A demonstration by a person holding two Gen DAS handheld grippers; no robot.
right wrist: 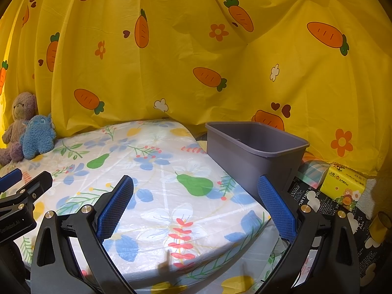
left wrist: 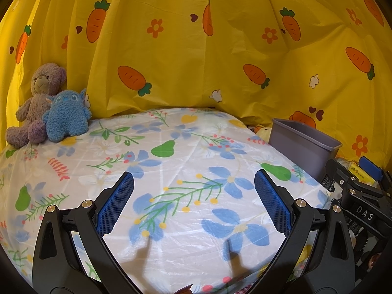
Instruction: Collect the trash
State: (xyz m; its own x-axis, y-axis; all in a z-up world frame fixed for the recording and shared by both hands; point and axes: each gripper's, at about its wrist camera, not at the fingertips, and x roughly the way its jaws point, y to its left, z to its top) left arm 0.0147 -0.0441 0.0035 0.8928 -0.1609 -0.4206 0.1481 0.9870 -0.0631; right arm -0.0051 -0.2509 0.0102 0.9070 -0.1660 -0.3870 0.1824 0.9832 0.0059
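- Two hand-held tools hover over a tabletop (left wrist: 171, 171) draped in a glossy floral plastic sheet; the left tool (left wrist: 193, 201) has its blue-padded fingers spread wide with nothing between them, and the right tool (right wrist: 196, 203) is likewise spread and empty.
- The grey plastic bin (right wrist: 254, 156), the evident home for collected trash, stands upright at the right-hand edge of the tabletop, just beyond the right tool's right finger. From these views, it appears empty.
- No loose trash shows on the sheet itself. The likeliest candidates lie beside the bin on a dark printed surface to the right: a yellow tissue pack (right wrist: 343, 183) and a small yellowish roll (right wrist: 379, 225) near the frame edge; whether either counts as trash cannot be told.
- The tissue pack would probably handle as light and soft, with a slick wrapper that could slide between the pads; a pinch across its narrow sides looks the safest hold.
- The bin looks rigid and light, and its thin rim offers the obvious purchase if it must be shifted.
- The plastic sheet is wrinkled and shiny, so objects may skid on it.
- A yellow carrot-print curtain (left wrist: 196, 49) closes off the background, with a grey-purple teddy bear (left wrist: 36, 105) and a blue plush toy (left wrist: 66, 115) propped together at the far left corner.
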